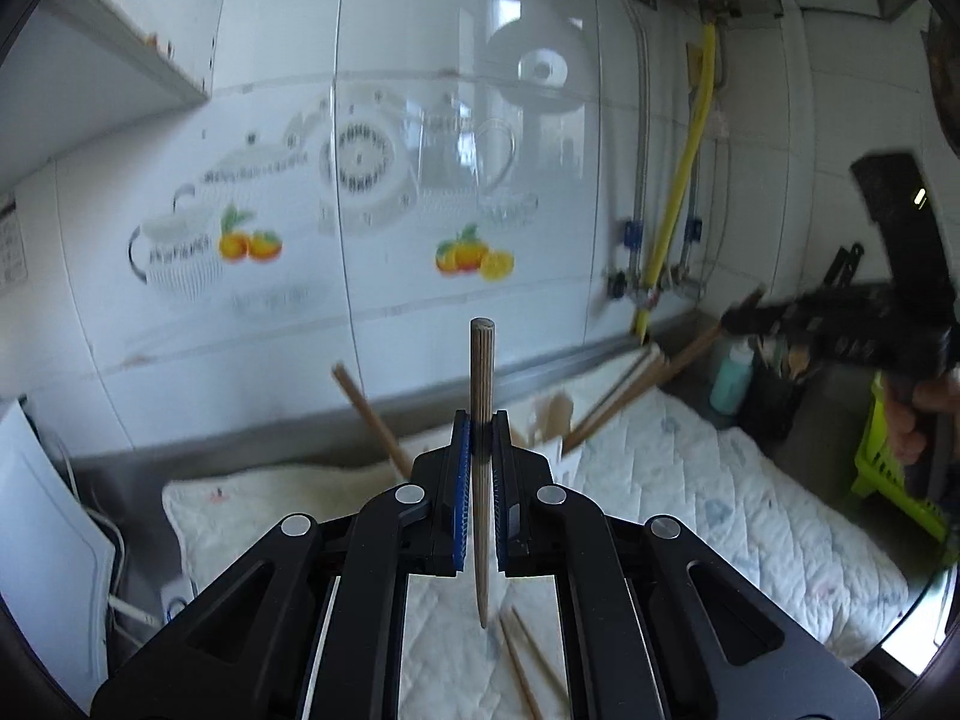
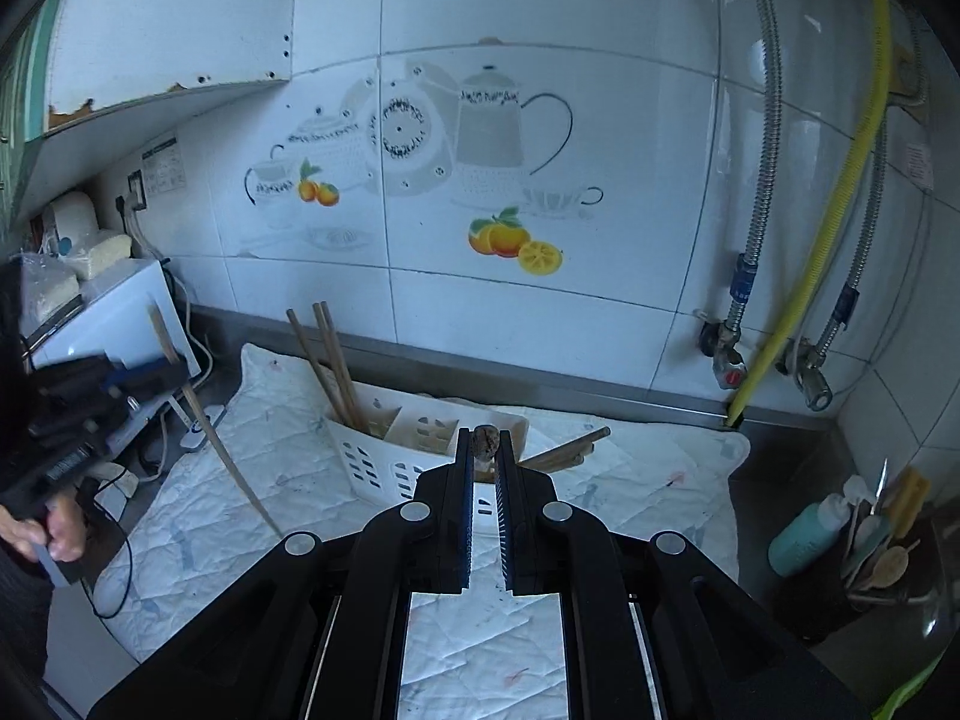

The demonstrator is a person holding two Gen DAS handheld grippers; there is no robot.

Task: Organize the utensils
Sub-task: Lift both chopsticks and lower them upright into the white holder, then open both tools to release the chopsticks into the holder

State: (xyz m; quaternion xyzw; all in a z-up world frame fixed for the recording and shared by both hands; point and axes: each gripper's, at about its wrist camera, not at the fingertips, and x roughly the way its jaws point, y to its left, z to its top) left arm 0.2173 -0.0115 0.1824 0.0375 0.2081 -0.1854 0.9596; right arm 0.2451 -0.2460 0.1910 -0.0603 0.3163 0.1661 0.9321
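My left gripper [image 1: 480, 420] is shut on a wooden chopstick [image 1: 482, 468] held upright, thick end up, above the quilted cloth [image 1: 690, 480]. It also shows at the left of the right wrist view [image 2: 150, 375], its chopstick [image 2: 231, 462] slanting down. My right gripper [image 2: 485, 441] is shut on the end of a wooden chopstick [image 2: 485, 444], seen end-on, just in front of the white slotted utensil holder [image 2: 372, 456]. Three chopsticks [image 2: 333, 366] stand in the holder's left compartment. More chopsticks [image 2: 570, 450] lie beside it. Two loose chopsticks [image 1: 528, 660] lie on the cloth.
The tiled wall [image 2: 540, 120] with hoses and a yellow pipe [image 2: 828, 210] stands behind. A black pot with spoons [image 2: 870, 558] and a teal bottle [image 2: 804, 540] stand at the right. A white appliance [image 2: 120, 312] with cables is at the left. A green basket [image 1: 888, 468] is at the right.
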